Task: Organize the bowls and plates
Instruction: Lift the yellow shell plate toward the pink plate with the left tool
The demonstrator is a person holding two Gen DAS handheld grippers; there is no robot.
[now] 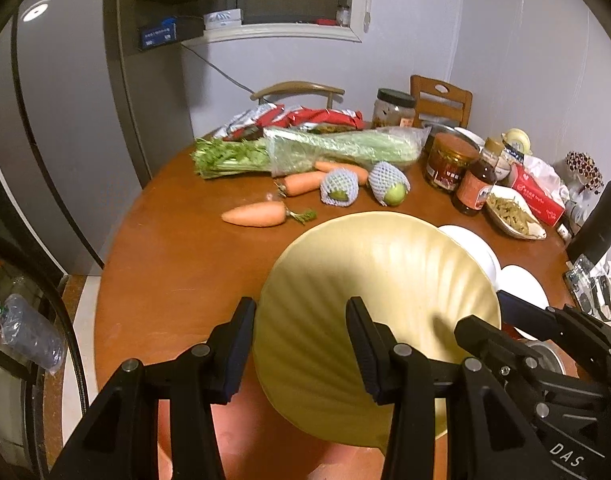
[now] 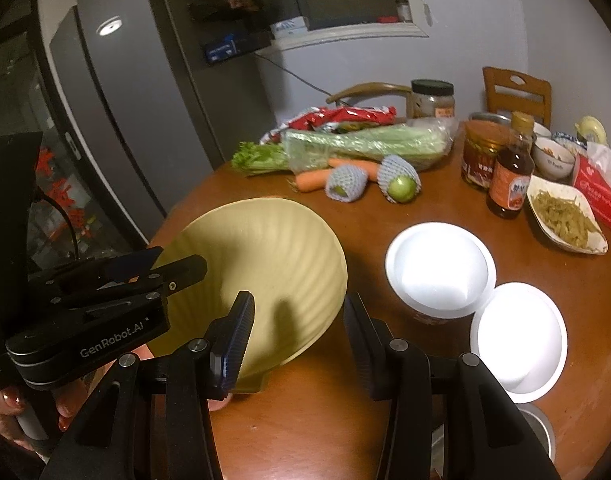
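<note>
A large ribbed yellow bowl [image 1: 369, 312] is tilted above the brown round table [image 1: 177, 264]. My left gripper [image 1: 301, 340] has its jaws open, one on each side of the bowl's rim. In the right wrist view the left gripper [image 2: 173, 268] reaches over the yellow bowl's [image 2: 265, 264] left edge. My right gripper [image 2: 297, 336] is open, with the bowl's near rim between its jaws. Two white bowls stand upside down to the right, one further back [image 2: 441, 268] and one nearer [image 2: 517, 336]; they also show in the left wrist view [image 1: 477, 248].
Carrots [image 1: 257, 214], celery [image 1: 325, 148], two netted green fruits [image 1: 389, 184], snack packets, jars, a sauce bottle [image 2: 509, 172] and a dish of shredded food [image 2: 565, 216] fill the table's far half. A grey fridge [image 1: 65, 120] stands to the left. Chairs stand behind the table.
</note>
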